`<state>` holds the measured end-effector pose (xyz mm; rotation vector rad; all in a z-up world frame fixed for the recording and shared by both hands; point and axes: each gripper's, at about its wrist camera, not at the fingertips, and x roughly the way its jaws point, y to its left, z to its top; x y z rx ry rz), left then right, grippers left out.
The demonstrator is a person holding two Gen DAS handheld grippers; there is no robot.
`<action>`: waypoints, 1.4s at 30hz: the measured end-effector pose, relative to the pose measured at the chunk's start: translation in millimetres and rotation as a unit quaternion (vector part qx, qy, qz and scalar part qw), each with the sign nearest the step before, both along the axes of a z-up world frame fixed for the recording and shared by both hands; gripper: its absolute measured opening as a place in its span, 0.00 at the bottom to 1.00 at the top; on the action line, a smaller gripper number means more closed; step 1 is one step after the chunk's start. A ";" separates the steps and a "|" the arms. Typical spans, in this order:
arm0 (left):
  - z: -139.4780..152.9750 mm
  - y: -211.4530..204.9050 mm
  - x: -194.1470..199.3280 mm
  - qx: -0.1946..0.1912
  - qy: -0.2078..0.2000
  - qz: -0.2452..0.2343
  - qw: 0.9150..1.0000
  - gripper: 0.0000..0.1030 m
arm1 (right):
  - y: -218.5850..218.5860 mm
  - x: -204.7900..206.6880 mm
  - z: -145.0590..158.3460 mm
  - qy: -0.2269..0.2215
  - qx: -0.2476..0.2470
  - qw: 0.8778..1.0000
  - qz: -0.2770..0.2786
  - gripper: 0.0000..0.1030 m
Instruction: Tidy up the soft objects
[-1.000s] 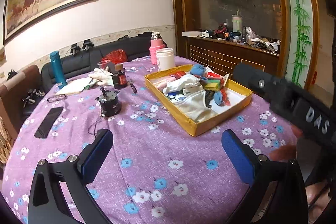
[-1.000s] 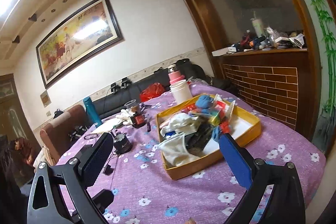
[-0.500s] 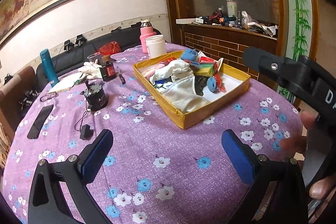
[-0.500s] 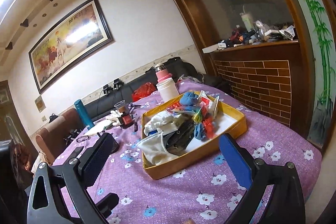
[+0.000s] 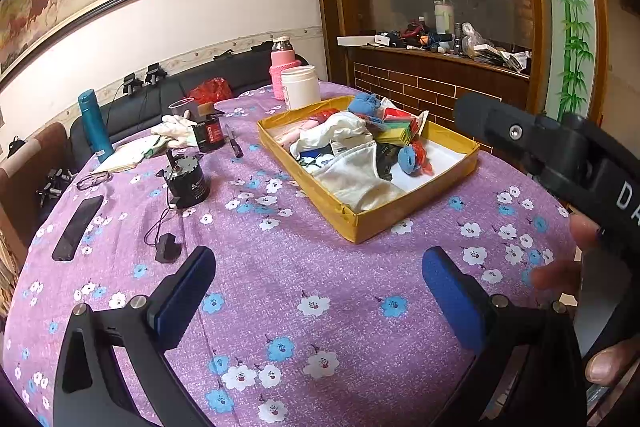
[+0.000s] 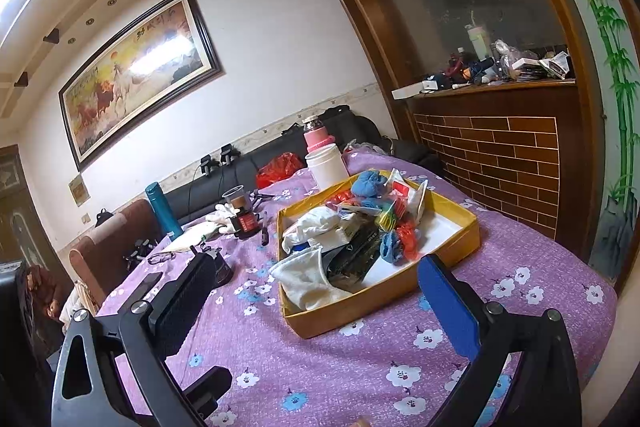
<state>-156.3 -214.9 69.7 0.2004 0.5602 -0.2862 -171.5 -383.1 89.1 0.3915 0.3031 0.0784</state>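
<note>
A yellow cardboard tray (image 5: 376,219) (image 6: 360,307) sits on the purple flowered tablecloth, heaped with soft things: white cloths (image 5: 352,179) (image 6: 304,279), a blue knitted piece (image 5: 362,103) (image 6: 370,183), a small blue and red bundle (image 5: 414,157) (image 6: 398,245) and dark packets. My left gripper (image 5: 320,291) hovers open over the cloth in front of the tray, holding nothing. My right gripper (image 6: 316,295) is open too, near the tray's front edge, empty. In the left wrist view the right gripper's black body (image 5: 560,155) and a hand (image 5: 568,267) fill the right side.
Left of the tray stand a black round device (image 5: 186,179) with a cable, a dark jar (image 5: 210,133), a pen (image 5: 234,147), a phone (image 5: 78,227), glasses (image 5: 94,181) and a teal bottle (image 5: 94,127). A white tub (image 5: 300,87) and pink flask (image 5: 282,67) stand behind. A brick counter (image 6: 500,147) lies right.
Both cameras have pulled back and lifted a little, so the tray and table sit farther off. The right gripper's body has risen in the left wrist view. Both grippers stay open.
</note>
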 end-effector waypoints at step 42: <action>8.1 -1.5 -15.4 -0.010 -0.024 -0.034 0.999 1.00 | 1.7 3.3 -2.6 0.007 0.005 1.000 0.001 0.99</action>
